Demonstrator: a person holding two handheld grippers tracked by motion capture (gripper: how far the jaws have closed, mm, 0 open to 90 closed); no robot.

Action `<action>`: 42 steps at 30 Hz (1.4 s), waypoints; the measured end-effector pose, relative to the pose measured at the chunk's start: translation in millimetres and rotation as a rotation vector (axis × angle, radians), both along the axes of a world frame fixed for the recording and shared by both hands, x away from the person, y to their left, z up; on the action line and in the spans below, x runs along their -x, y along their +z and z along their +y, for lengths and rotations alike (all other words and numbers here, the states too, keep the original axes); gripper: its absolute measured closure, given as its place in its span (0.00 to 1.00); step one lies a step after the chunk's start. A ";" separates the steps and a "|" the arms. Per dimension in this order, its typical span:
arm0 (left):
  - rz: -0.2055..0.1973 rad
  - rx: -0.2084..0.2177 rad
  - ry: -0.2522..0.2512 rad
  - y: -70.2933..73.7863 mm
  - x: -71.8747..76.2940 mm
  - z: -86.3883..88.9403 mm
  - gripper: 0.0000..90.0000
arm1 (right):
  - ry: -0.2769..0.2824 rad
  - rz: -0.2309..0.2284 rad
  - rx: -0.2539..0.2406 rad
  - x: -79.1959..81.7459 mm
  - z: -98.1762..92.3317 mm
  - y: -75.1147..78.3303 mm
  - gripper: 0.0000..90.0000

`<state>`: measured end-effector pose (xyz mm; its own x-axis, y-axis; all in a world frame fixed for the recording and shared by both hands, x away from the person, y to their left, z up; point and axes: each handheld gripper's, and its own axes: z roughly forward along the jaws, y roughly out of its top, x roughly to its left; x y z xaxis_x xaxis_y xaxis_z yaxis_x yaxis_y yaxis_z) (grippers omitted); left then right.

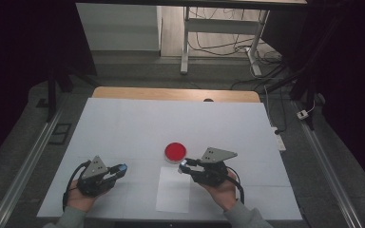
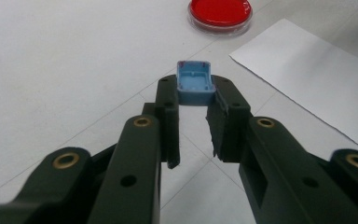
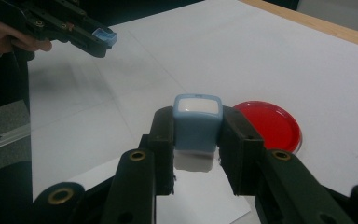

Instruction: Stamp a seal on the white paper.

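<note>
We have a blue cap (image 2: 195,84) in our left gripper (image 1: 116,171), and the fingers (image 2: 168,119) hold it tight at their tips, with its hollow side up. Our right gripper (image 1: 186,166) holds a blue stamp (image 3: 197,122), and its fingers (image 3: 164,135) press on both sides of it. The stamp's pale face points away from us, and the stamp hangs in the air just over the near edge of the red dish (image 1: 176,151). The dish sits on the white surface (image 1: 123,123), and a sheet of paper (image 1: 173,190) lies just in front of it, near us. Nobody told us the job, so we guess: the cap looks like it is off the stamp, and the next thing may be to ink the stamp in the dish or press it on the paper. To do that well, we think we should turn the right hand so the pale face points straight down. Then we should come down slowly and flat, not tilted, so the whole face touches at once. We should keep the left hand off to the side and not let the cap slip.
</note>
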<state>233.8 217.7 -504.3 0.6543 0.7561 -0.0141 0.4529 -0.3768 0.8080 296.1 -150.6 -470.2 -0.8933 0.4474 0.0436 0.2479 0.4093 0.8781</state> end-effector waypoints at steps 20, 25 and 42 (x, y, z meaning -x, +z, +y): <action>0.001 0.001 -0.001 -0.1 0.0 -0.2 0.82 | 0.040 0.019 0.021 9.9 3.5 -6.1 0.74; 0.001 0.001 -0.002 -0.1 0.0 -0.4 0.82 | 0.056 0.029 0.034 11.4 7.1 -11.0 0.74; 0.003 -0.002 -0.003 -0.7 -0.4 -0.7 0.82 | 0.080 0.046 0.059 12.9 15.6 -20.2 0.74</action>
<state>234.1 217.0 -505.0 0.6562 0.7545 -0.0144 0.4540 -0.3795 0.8061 283.2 -135.0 -490.4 -0.9240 0.3776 0.0611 0.2517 0.4799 0.8404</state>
